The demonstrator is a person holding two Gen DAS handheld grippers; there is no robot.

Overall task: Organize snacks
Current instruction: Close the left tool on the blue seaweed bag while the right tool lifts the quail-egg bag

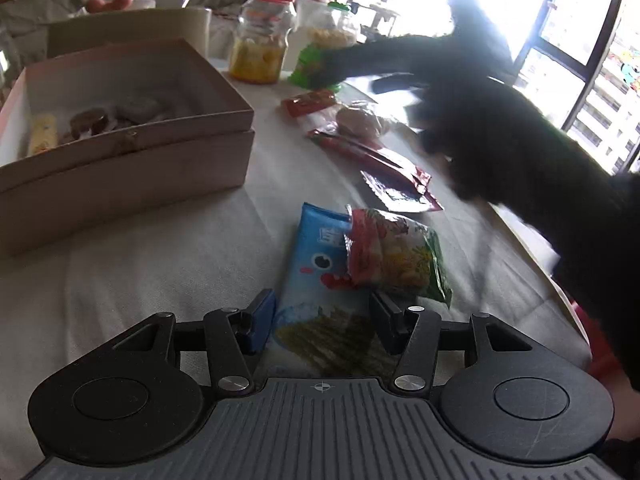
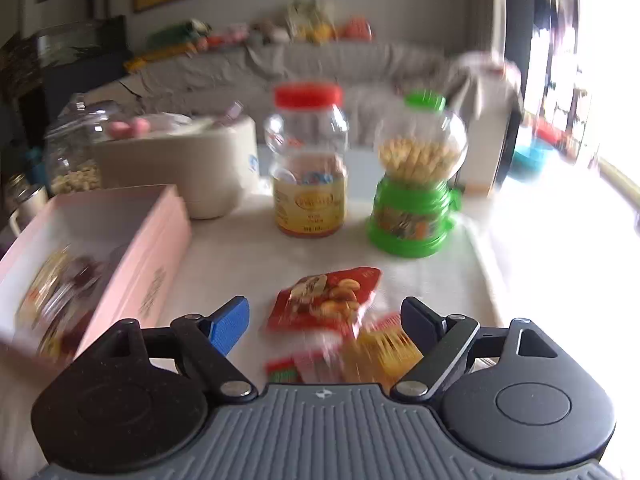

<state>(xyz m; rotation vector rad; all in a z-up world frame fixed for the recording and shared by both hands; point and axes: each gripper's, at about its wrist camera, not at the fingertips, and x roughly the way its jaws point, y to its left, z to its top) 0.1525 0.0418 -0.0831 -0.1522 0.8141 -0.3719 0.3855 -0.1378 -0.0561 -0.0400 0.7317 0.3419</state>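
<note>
In the left wrist view my left gripper point(image 1: 322, 318) is shut on a blue snack packet point(image 1: 312, 264); both pads press its sides and it points away from me. A red and green packet point(image 1: 394, 258) overlaps its right edge. The open pink box point(image 1: 132, 128) with several snacks inside stands at the left. Loose red packets point(image 1: 380, 160) and a wrapped bun point(image 1: 360, 122) lie further along the white cloth. My right gripper point(image 2: 325, 322) is open over a red nut packet point(image 2: 324, 300) and a blurred yellow packet point(image 2: 384, 348). The pink box point(image 2: 140, 264) is to its left.
A red-lidded jar point(image 2: 308, 168) and a green stick dispenser point(image 2: 416, 184) stand at the back of the table. A white pot point(image 2: 200, 168) and a glass jar point(image 2: 72, 148) are behind the box. A dark sleeve point(image 1: 500, 128) reaches across. The table edge point(image 1: 532, 248) runs along the right.
</note>
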